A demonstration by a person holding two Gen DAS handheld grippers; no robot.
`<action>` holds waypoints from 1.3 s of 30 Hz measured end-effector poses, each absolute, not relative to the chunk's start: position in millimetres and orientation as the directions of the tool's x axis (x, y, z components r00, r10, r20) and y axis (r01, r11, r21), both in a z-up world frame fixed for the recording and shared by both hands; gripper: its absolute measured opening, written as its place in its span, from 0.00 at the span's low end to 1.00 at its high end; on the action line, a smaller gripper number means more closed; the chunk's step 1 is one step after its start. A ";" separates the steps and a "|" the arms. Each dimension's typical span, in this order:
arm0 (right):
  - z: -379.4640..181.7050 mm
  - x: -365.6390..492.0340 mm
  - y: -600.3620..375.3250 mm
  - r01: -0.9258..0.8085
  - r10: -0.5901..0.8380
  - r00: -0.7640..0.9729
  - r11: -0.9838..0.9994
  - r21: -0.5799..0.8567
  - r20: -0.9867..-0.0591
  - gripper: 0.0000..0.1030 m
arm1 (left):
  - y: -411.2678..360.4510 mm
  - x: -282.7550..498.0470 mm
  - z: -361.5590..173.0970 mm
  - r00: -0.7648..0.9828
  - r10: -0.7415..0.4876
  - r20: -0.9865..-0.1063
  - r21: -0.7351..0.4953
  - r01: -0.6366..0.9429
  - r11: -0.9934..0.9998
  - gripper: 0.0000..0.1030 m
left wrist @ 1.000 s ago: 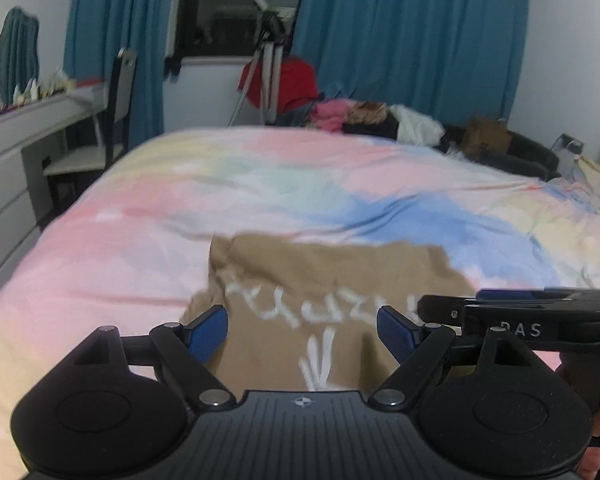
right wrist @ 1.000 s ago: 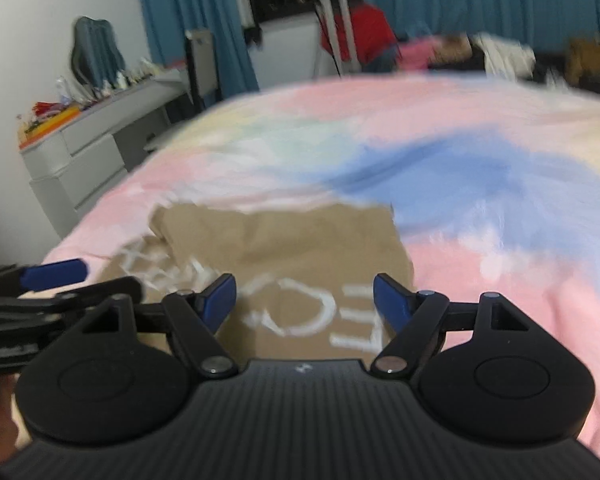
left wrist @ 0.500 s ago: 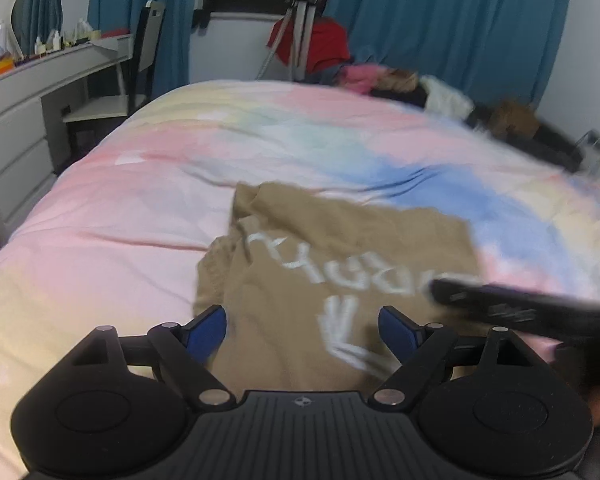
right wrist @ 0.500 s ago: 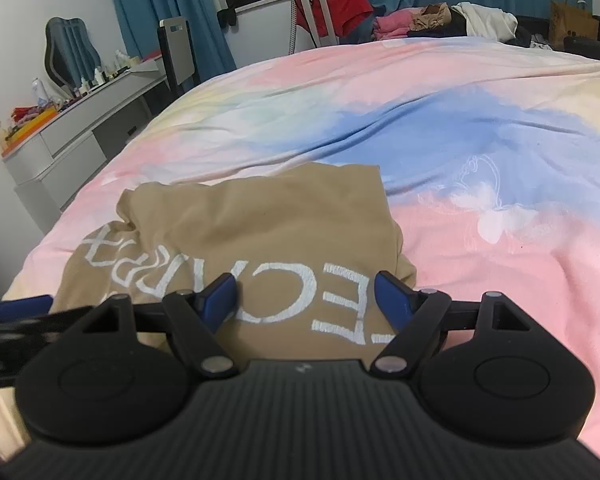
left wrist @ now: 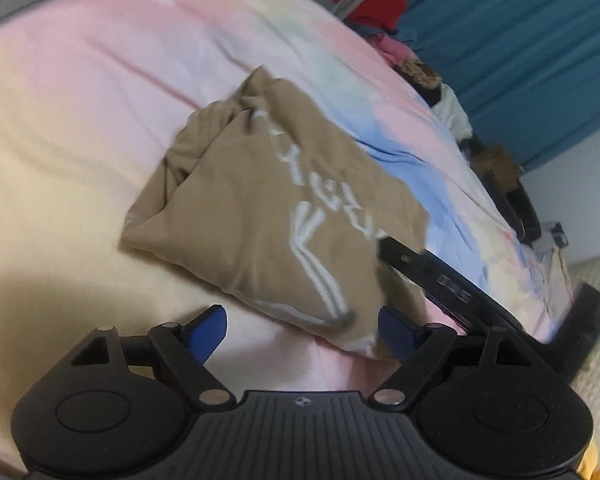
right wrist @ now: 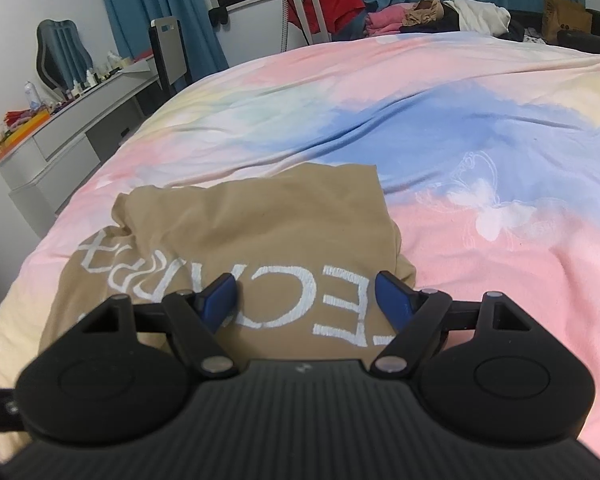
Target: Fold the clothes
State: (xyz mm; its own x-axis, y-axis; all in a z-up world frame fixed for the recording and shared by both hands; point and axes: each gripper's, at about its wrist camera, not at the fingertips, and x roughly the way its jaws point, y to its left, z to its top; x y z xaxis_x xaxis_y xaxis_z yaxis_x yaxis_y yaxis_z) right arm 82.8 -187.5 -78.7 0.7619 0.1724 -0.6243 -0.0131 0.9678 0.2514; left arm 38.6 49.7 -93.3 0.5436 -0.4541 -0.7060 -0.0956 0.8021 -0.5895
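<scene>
Left gripper (left wrist: 302, 330) jaws apart, empty, above near edge of folded tan T-shirt (left wrist: 268, 216), right gripper (right wrist: 305, 296) jaws apart, empty, over white lettering (right wrist: 336, 300), T-shirt lying on pastel duvet (right wrist: 480, 128)

A tan shirt (right wrist: 252, 236) printed with white lettering is seen on a bedspread (right wrist: 480, 128) blotched in pink, blue, yellow and pale green. Teal curtains (right wrist: 156, 4) and blue fingertips (right wrist: 220, 296) are shown.
</scene>
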 end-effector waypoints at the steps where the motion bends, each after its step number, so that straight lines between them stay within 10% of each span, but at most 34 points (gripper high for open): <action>1: -78.6 83.0 -187.0 -0.012 0.170 0.762 0.969 0.249 -0.625 0.77 | 54.3 41.6 -99.6 0.544 -0.456 -0.704 -0.605 -0.124 0.787 0.82; 9: -78.4 82.7 -184.7 -0.006 0.157 0.763 0.972 0.236 -0.627 0.77 | 87.2 51.8 -121.8 0.639 -0.475 -0.606 -0.751 -0.263 0.605 0.76; 20: -40.1 54.2 -194.6 0.010 0.234 0.830 0.902 0.432 -0.507 0.75 | 99.5 52.0 -121.1 0.704 -0.443 -0.555 -0.792 -0.285 0.540 0.31; 28: -74.1 43.9 -218.1 0.059 0.627 0.714 0.391 0.918 -0.313 0.77 | 100.1 51.9 -110.3 0.730 -0.445 -0.518 -0.805 -0.241 0.542 0.26; 39: -115.5 50.7 -216.4 0.218 0.743 0.638 0.076 0.973 -0.201 0.76 | 100.4 55.6 -100.2 0.758 -0.451 -0.472 -0.823 -0.194 0.534 0.25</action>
State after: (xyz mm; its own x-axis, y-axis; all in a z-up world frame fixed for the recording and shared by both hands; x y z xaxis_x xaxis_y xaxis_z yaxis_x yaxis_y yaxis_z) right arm 50.7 -216.4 -115.5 0.6379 0.7433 -0.2013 0.2182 0.0761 0.9729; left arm 55.6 100.4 -100.2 0.7578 -0.4508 -0.4716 -0.1940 0.5344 -0.8226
